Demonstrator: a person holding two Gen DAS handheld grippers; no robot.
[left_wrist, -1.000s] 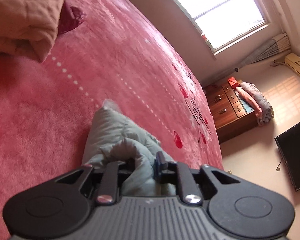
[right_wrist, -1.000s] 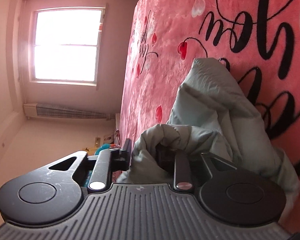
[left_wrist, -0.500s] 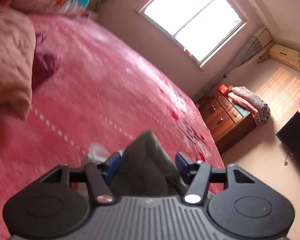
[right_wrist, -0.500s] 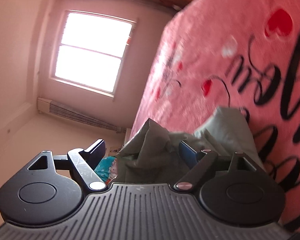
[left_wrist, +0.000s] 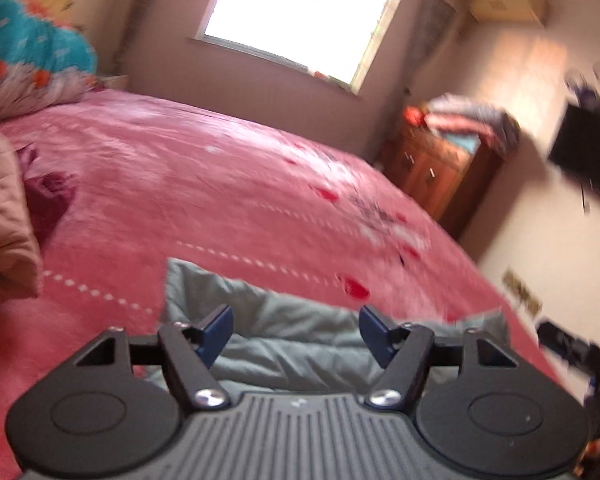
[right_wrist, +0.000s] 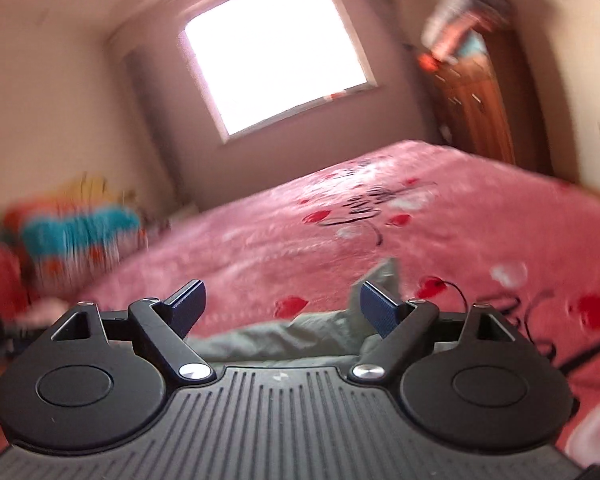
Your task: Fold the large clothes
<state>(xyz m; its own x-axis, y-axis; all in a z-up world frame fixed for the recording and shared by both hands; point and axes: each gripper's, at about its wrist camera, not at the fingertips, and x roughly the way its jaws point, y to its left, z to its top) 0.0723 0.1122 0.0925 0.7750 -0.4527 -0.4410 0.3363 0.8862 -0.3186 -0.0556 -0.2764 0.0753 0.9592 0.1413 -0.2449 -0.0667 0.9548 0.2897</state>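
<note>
Left wrist view shows the grey-green garment lying crumpled on the pink bed cover, near the bed's close edge and just ahead of the left gripper. Its fabric looks soft and quilted, with creases running across it and one corner poking up toward the dotted white line printed on the cover. The left gripper's jaws are opening; the garment shows in the gap between the blue pads, but neither pad presses on it and nothing is held.

From the right wrist view the same garment appears as a low, rumpled ridge, with a small flap standing up just behind the right-hand pad. The right gripper has its jaws spread fully wide and grips nothing; whether that pad brushes the flap is unclear. A folded beige quilt rests on the bed, well apart from the garment.
</note>
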